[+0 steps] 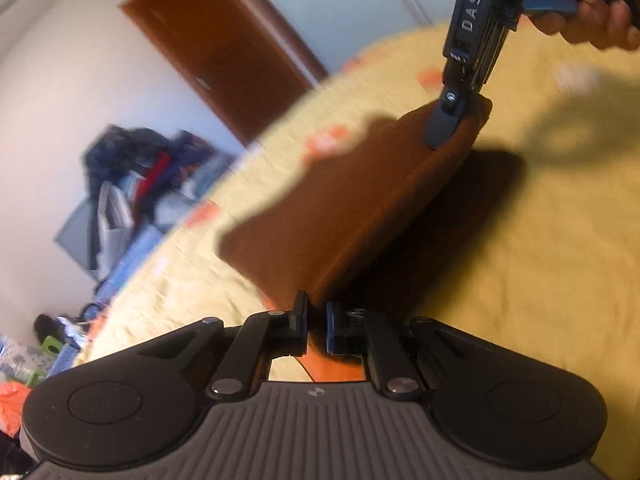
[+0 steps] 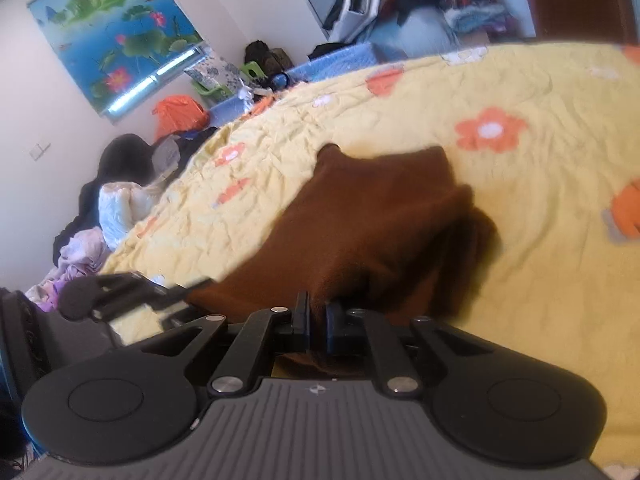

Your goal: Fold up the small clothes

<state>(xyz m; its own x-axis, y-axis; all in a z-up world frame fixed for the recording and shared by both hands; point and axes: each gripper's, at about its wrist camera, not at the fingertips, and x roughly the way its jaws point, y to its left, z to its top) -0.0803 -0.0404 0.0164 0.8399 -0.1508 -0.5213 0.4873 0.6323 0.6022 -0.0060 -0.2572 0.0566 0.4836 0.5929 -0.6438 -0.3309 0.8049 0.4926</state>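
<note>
Left wrist view: the left tool (image 1: 316,320) is pinched tight on one corner of a brown cloth (image 1: 340,208), fabric caught between its two pads, w/ the pads nearly meeting. Same cloth runs up and away to the right tool (image 1: 444,128), also clamped on a far corner; only one finger of it shows here, the other is behind the fabric. Cloth hangs stretched btwn the two, lifted off the yellow flowered bedspread (image 1: 540,240), throwing a dark shadow on the bed below. Person's hand (image 1: 600,12) holding the right tool is cut off at the top edge. Whole frame is motion-blurred, esp. the wooden door (image 1: 224,52) and the clothes pile (image 1: 136,184) by the wall, so what's in the pile can't be made out. Right wrist view: right tool (image 2: 318,320) is closed on a bunched edge of the brown cloth (image 2: 380,232); rest of the garment drapes fwd onto the bedspread (image 2: 540,184), its far end blurred and folded over itself, so the garment type is unclear. Left tool (image 2: 172,296) shows only partly at lower left, its tip meeting the cloth's edge, grip hidden from this side. Lotus picture (image 2: 116,36) hangs on the wall; heaps of clothes (image 2: 100,216) past the bed edge are too soft to sort.
</note>
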